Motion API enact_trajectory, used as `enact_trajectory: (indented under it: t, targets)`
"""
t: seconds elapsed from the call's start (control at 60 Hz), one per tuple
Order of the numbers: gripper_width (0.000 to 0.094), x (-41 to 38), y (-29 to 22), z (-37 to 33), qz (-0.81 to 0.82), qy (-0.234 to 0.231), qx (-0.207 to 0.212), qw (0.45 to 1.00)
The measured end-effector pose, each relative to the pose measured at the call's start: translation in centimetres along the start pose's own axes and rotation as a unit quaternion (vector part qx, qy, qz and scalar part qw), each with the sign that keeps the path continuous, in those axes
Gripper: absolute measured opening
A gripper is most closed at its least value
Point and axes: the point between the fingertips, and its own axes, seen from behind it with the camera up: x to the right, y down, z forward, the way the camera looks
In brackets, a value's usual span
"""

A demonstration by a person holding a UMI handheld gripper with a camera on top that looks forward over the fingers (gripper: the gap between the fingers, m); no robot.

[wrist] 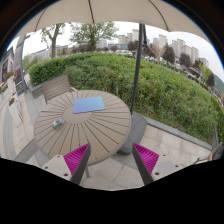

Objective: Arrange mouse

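Observation:
A round slatted wooden table [75,135] stands on a paved terrace ahead of my gripper [112,158]. A blue flat mat [89,104] lies on its far side. A small dark object [57,123], possibly the mouse, lies on the table's left part. My gripper is held well back from the table, above the paving. Its two fingers with magenta pads [75,157] stand wide apart with nothing between them.
A grey chair [56,87] stands behind the table at the left. An umbrella pole [137,75] rises right of the table from a grey base [130,132]. A green hedge [150,85] lies beyond. Stone paving [112,170] spreads below the fingers.

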Motion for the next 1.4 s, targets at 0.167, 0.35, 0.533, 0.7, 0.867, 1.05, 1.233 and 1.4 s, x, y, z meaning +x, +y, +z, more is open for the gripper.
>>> enact_trajectory:
  t: [0.167,0.35,0.533,0.7,0.867,1.05,1.233,1.4]
  targets:
    - [0.0861,-10.1,0.6,2.2,-0.025,-0.053,-0.010,0.998]
    - [0.0861,-22.3,1.9,4.4,-0.047,-0.106,-0.016,0.993]
    - [0.0855,-31.0,3.5,9.1,-0.030,-0.113,-0.020,0.993]
    - [0.0858,-35.4,3.4,15.4,-0.020,-0.097,0.003,0.995]
    - [0.0857,-37.8,2.4,21.3,-0.016,-0.090,0.030,0.995]
    - [0.0859,-39.2,2.1,27.5,-0.007,-0.083,0.024,0.996]
    - [0.0858,-39.7,0.2,31.8,0.001,-0.072,0.031,0.997]
    - [0.0842,-40.8,-1.5,34.1,-0.004,-0.073,0.027,0.997]
